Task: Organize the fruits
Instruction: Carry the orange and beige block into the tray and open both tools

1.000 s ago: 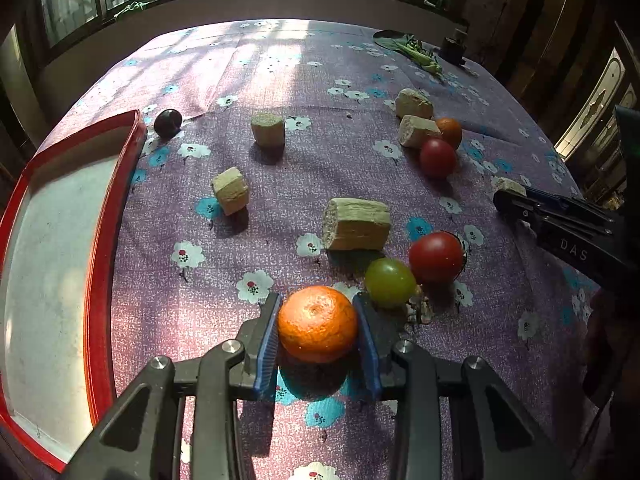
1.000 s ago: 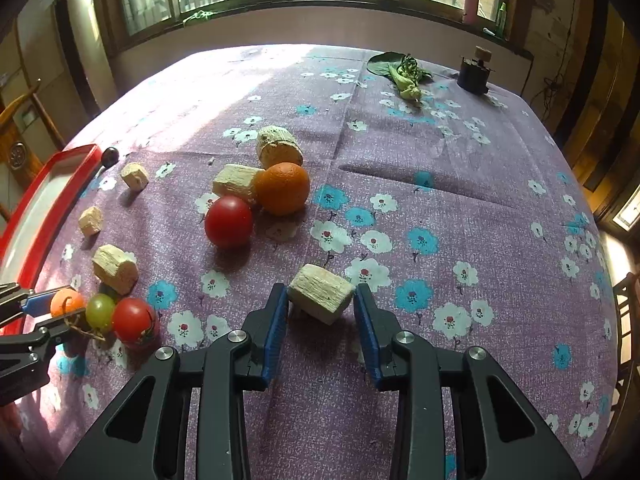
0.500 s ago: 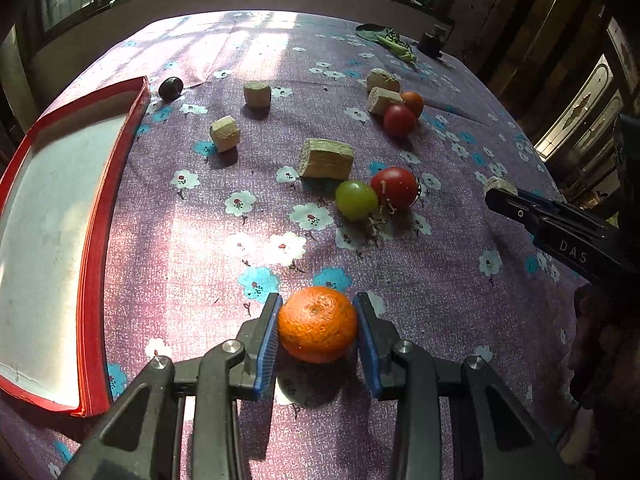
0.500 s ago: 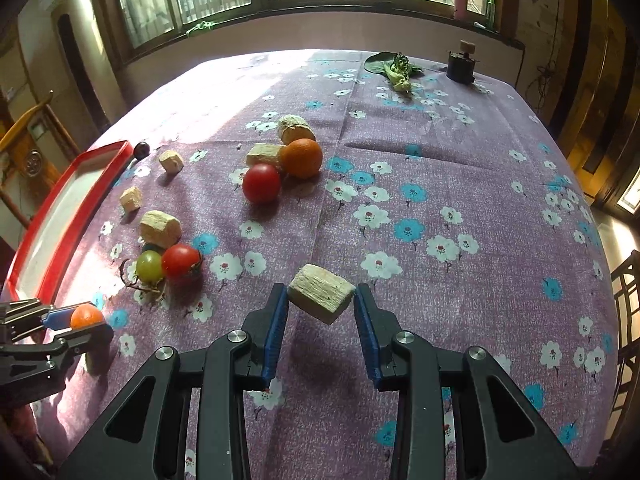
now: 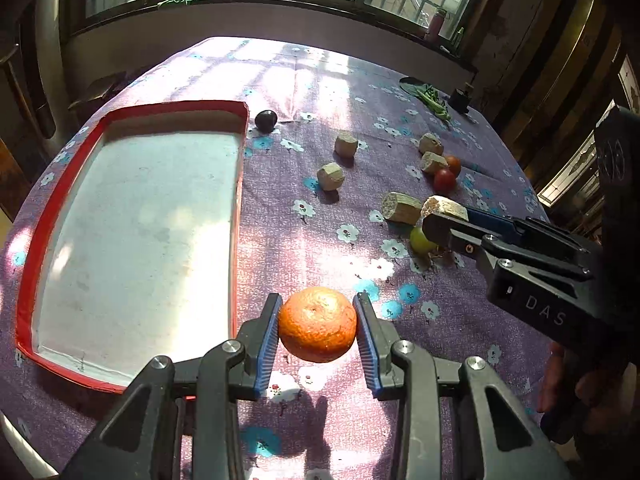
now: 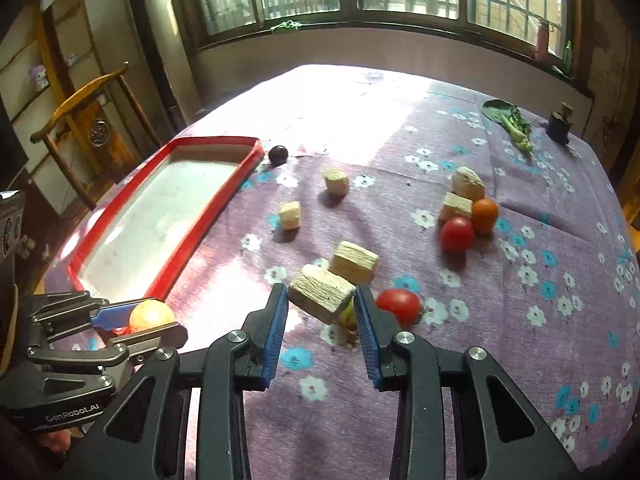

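Note:
My left gripper point(image 5: 317, 330) is shut on an orange point(image 5: 317, 323) and holds it above the cloth, just right of the red-rimmed tray point(image 5: 238, 184). The same orange point(image 6: 151, 315) shows in the right wrist view beside the tray's point(image 6: 202, 220) near corner. My right gripper point(image 6: 321, 320) is shut on a pale fibrous chunk point(image 6: 321, 293), lifted above a green fruit and a red tomato point(image 6: 398, 304). In the left wrist view the right gripper point(image 5: 444, 220) and its chunk point(image 5: 445, 209) hang over the green fruit point(image 5: 420, 240).
On the flowered purple tablecloth point(image 6: 520, 320) lie several more pale chunks point(image 6: 354, 262), a second tomato point(image 6: 457, 234), a small orange point(image 6: 485, 211) and a dark plum point(image 6: 278, 154) by the tray's far corner. Leafy greens point(image 6: 512, 124) and a small dark object lie far right. A wooden chair point(image 6: 84, 120) stands left.
Both grippers have lifted and swung left with their loads. The tray has come closer to the orange, and the right gripper with its chunk now hangs over the green fruit and tomato.

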